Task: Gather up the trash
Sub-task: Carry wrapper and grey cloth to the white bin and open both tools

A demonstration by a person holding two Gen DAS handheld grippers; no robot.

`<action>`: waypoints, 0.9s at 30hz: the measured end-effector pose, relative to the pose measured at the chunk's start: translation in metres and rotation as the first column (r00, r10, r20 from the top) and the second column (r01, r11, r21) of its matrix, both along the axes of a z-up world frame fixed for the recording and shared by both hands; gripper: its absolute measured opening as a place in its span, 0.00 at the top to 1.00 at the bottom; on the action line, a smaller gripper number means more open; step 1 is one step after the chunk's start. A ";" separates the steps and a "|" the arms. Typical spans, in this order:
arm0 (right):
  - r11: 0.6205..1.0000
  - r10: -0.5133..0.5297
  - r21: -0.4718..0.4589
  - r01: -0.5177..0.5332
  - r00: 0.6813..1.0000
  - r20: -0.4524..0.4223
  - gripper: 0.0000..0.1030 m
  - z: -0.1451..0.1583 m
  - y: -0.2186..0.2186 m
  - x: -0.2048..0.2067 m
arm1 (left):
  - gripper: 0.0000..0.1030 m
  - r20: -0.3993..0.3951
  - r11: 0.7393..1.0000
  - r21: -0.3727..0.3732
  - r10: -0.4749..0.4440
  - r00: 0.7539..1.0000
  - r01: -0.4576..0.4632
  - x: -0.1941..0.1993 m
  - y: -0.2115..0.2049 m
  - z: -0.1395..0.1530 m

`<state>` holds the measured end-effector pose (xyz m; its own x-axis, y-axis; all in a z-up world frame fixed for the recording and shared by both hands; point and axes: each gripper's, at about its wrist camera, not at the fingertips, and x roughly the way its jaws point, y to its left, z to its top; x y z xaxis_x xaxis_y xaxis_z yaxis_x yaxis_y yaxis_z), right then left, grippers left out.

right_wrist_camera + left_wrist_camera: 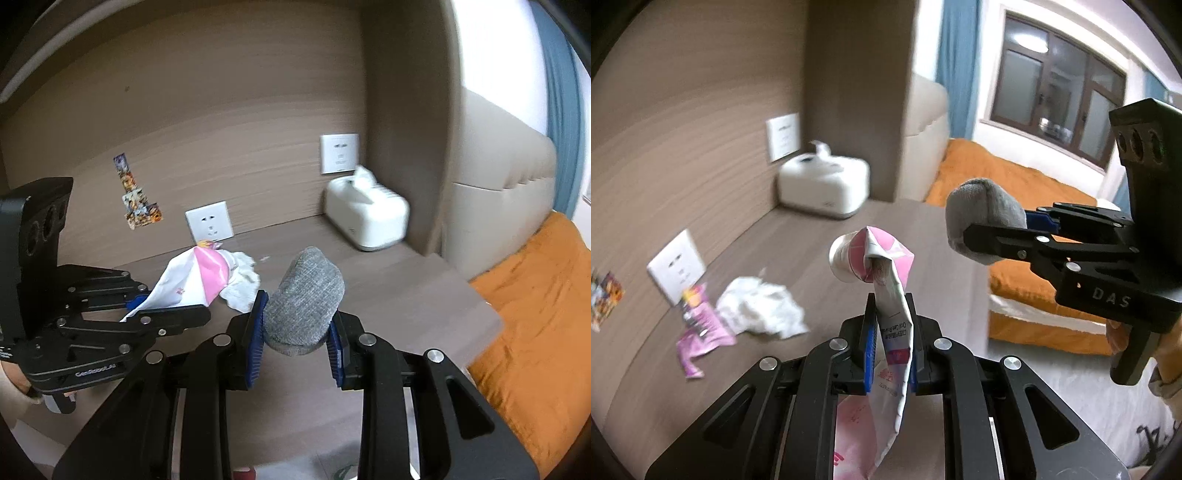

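Observation:
My left gripper [890,306] is shut on a squeezed pink-and-white toothpaste tube [886,266], held above the brown bedside shelf [820,229]; it also shows in the right wrist view [195,280]. My right gripper [295,325] is shut on a rolled grey sock [306,299], seen in the left wrist view [982,210] to the right of the tube. A crumpled white tissue [761,306] and a pink wrapper [701,332] lie on the shelf at the left, near the wall.
A white tissue box [823,181] stands in the shelf's back corner. Wall sockets [676,269] sit on the brown panel behind. A bed with an orange blanket [1015,177] lies to the right, past the shelf edge.

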<state>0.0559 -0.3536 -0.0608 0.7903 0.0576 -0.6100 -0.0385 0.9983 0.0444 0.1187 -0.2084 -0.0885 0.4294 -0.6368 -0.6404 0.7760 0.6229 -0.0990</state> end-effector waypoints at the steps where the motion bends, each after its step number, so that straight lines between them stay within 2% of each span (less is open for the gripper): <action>1: 1.000 -0.020 -0.003 0.020 1.000 0.005 0.70 0.003 -0.008 -0.009 | 0.88 0.000 1.000 0.000 -0.019 1.000 0.019 -0.005 -0.010 0.001; 6: 0.994 -0.107 -0.004 0.107 0.994 0.007 0.70 0.006 -0.042 -0.048 | 0.88 0.012 0.994 0.007 -0.107 0.994 0.107 -0.029 -0.053 0.004; 12: 0.974 -0.225 -0.004 0.225 0.974 -0.018 0.70 0.001 -0.080 -0.095 | 0.88 -0.001 0.973 0.012 -0.230 0.973 0.230 -0.061 -0.106 -0.002; 21: 0.930 -0.366 0.018 0.367 0.929 -0.059 0.70 -0.016 -0.126 -0.155 | 0.88 -0.029 0.922 0.047 -0.382 0.924 0.383 -0.106 -0.175 -0.025; 27: 0.901 -0.426 0.042 0.432 0.899 -0.103 0.70 -0.037 -0.148 -0.182 | 0.88 -0.081 0.889 0.067 -0.447 0.891 0.452 -0.124 -0.212 -0.055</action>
